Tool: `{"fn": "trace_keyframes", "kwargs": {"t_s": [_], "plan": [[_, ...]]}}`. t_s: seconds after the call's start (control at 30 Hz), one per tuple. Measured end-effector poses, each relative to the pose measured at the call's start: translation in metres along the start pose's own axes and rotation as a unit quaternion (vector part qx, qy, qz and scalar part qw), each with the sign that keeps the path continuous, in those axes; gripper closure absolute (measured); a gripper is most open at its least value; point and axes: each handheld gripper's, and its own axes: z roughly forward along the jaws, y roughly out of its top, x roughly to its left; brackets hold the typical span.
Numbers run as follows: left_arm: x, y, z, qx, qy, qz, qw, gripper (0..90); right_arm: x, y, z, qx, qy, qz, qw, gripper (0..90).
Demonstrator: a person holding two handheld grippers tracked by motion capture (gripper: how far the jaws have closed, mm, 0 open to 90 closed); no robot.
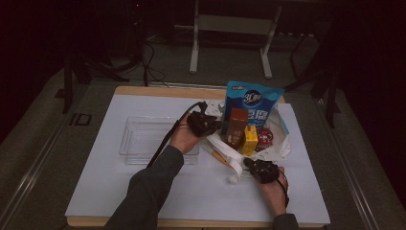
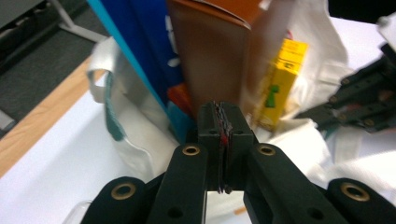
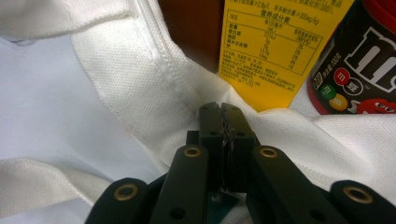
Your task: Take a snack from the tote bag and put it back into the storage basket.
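Note:
A white cloth bag (image 1: 283,143) lies open on the white table cover, holding a blue snack pouch (image 1: 253,103), a brown box (image 1: 236,125), a yellow box (image 1: 250,140) and a red-lidded candy jar (image 1: 265,137). My left gripper (image 1: 217,126) is at the bag's left side, shut, its tips (image 2: 223,112) just before the brown box (image 2: 215,56) with nothing seen between them. My right gripper (image 1: 251,164) is at the bag's near edge, and its jaws (image 3: 225,112) are shut on the bag's white rim (image 3: 154,84), below the yellow box (image 3: 275,46) and the jar (image 3: 359,70).
A clear plastic tray (image 1: 143,136) sits left of the bag, under my left forearm. The bag's straps (image 1: 225,154) trail toward the table's front. A metal stand (image 1: 230,28) is on the floor beyond the table. The other gripper (image 2: 364,102) appears at the right of the left gripper view.

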Motion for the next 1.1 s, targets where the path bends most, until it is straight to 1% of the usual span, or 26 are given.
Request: {"fn": "trace_keyframes", "kwargs": {"t_s": [0.03,0.07,0.1,0.17,0.2,0.37,0.4,0.43,0.47,0.5,0.53,0.63,0.7,0.8,0.87,0.93,0.97,1.0,1.03,1.1], "plan": [[0.001,0.001,0.002,0.001,0.000,-0.001,1.0000,85.3,0.000,0.000,0.000,0.000,0.000,0.000,1.0000,88.3],[0.002,0.003,0.005,0.001,-0.004,0.000,1.0000,84.2,0.000,0.000,0.000,0.000,0.000,0.000,1.0000,88.3],[0.002,0.003,0.005,0.001,-0.004,0.000,1.0000,83.5,0.000,0.000,0.000,0.000,0.000,0.000,1.0000,88.3],[0.000,0.005,0.008,-0.004,-0.012,0.002,0.9999,83.1,0.000,0.000,0.000,0.001,0.001,0.001,1.0000,88.3],[-0.005,0.006,0.011,0.005,-0.015,0.014,0.9998,82.5,0.000,0.000,0.000,0.001,0.001,0.001,1.0000,88.3],[-0.009,0.007,0.015,0.008,-0.023,0.019,0.9995,82.7,0.000,0.000,0.000,0.000,0.001,0.001,1.0000,88.3],[-0.011,0.008,0.015,0.009,-0.029,0.024,0.9992,82.7,0.000,0.000,0.000,0.000,0.001,0.000,1.0000,88.3],[-0.012,0.009,0.015,0.011,-0.031,0.030,0.9990,82.6,0.000,0.000,0.000,0.000,0.000,0.000,1.0000,88.3],[-0.012,0.009,0.015,0.011,-0.031,0.030,0.9990,82.2,0.000,0.000,0.000,0.000,0.000,0.000,1.0000,88.3],[-0.013,0.010,0.016,0.017,-0.030,0.037,0.9987,82.2,0.000,0.000,0.000,0.000,0.000,0.000,1.0000,88.3],[-0.012,0.010,0.016,0.019,-0.029,0.038,0.9987,79.2,0.000,0.000,0.000,0.000,0.001,0.001,1.0000,88.3],[-0.006,0.010,0.015,0.020,-0.028,0.032,0.9989,69.6,0.000,0.000,0.000,0.000,0.001,0.001,1.0000,88.3],[-0.002,0.010,0.013,0.017,-0.035,0.030,0.9988,62.7,-0.001,0.000,0.000,0.000,0.002,0.002,1.0000,88.3],[0.001,0.011,0.009,0.004,-0.053,0.034,0.9980,55.9,0.000,0.000,0.000,0.000,0.003,0.004,1.0000,88.2],[0.001,0.014,0.007,-0.006,-0.053,0.036,0.9979,48.3,0.000,0.000,0.000,0.000,0.003,0.004,1.0000,88.2],[0.002,0.017,0.007,-0.016,-0.062,0.036,0.9973,45.5,-0.001,0.000,0.000,-0.001,0.002,0.003,1.0000,88.1],[0.003,0.018,0.007,-0.017,-0.064,0.037,0.9971,42.9,0.000,0.000,0.000,-0.001,0.002,0.002,1.0000,88.1],[0.003,0.019,0.008,-0.020,-0.068,0.036,0.9968,42.2,0.000,0.000,0.000,-0.001,0.002,0.002,1.0000,88.1],[0.004,0.020,0.009,-0.020,-0.069,0.040,0.9966,40.6,0.000,0.000,0.000,-0.001,0.001,0.002,1.0000,88.1],[0.005,0.023,0.011,-0.024,-0.075,0.037,0.9962,36.0,0.000,0.000,0.000,-0.001,0.002,0.003,1.0000,88.1]]}}
